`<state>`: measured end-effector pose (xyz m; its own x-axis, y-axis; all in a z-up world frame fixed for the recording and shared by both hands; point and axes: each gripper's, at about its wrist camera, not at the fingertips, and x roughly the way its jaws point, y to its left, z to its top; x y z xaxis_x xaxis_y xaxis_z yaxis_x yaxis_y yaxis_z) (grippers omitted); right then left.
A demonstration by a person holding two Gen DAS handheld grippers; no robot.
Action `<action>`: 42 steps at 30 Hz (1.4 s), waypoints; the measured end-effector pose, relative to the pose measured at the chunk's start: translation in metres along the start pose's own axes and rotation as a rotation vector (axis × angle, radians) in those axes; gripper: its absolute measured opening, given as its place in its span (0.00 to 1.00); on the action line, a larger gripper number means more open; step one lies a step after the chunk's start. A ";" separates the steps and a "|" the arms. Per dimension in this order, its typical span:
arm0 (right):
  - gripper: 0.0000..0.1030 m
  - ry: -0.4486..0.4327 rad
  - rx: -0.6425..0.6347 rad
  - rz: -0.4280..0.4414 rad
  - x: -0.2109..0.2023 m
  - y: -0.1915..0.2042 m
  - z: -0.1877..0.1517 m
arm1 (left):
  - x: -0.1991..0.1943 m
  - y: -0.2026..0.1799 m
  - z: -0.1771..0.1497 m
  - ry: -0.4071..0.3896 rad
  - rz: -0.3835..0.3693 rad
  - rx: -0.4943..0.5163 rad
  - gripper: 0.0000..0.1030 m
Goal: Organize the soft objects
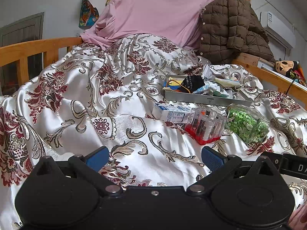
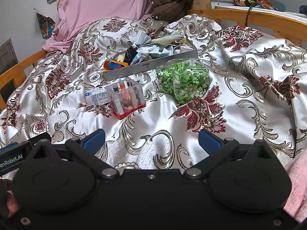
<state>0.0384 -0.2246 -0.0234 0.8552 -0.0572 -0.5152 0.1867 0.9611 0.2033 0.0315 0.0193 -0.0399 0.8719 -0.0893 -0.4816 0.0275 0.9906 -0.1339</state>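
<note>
While both tools are held low over the patterned satin bedspread [image 1: 80, 88], the left gripper [image 1: 155, 160] is seen with its blue pads [image 1: 96, 160] spread wide, nothing being held or touched between them. The right gripper [image 2: 151, 140] is likewise held wide apart and empty, its blue pads [image 2: 95, 140] poised above the cloth. Ahead of both, a shallow grey metal tray [image 1: 207, 98] is laid on the bedspread, its long axis running left to right in the left wrist view and slanting up toward the right in the right wrist view. It is filled with a jumble of soft items [image 2: 145, 52]: small folded cloths, a black piece, and an orange and blue piece at its left end. Just in front of the tray, a small white and blue carton [image 1: 168, 113] is laid on its side, touching a clear plastic box with a red base [image 1: 206, 125]; a clear jar of green bits [image 1: 247, 123] is tipped over beside them. Part of a pink sleeve [image 2: 296, 182] is seen at the right edge of the right wrist view. Both grippers are pointed forward toward the tray, well apart from it.
</note>
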 end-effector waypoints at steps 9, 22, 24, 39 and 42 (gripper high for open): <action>0.99 0.001 0.001 0.000 0.000 0.000 -0.001 | 0.000 0.000 0.000 0.000 0.000 0.001 0.99; 0.99 0.003 0.001 0.000 0.000 0.000 -0.002 | 0.000 0.001 -0.001 0.003 0.001 0.000 0.99; 0.99 0.004 0.001 -0.001 0.001 0.001 -0.003 | 0.000 0.001 -0.001 0.005 0.001 -0.001 0.99; 0.99 0.006 0.001 -0.002 0.001 0.001 -0.003 | 0.001 0.001 -0.002 0.004 0.001 0.002 0.99; 0.99 0.006 0.001 -0.002 0.000 0.001 -0.004 | 0.001 0.001 -0.002 0.004 0.003 0.005 0.99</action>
<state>0.0363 -0.2227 -0.0265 0.8518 -0.0572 -0.5208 0.1887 0.9608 0.2030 0.0309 0.0202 -0.0424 0.8699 -0.0868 -0.4856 0.0275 0.9914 -0.1280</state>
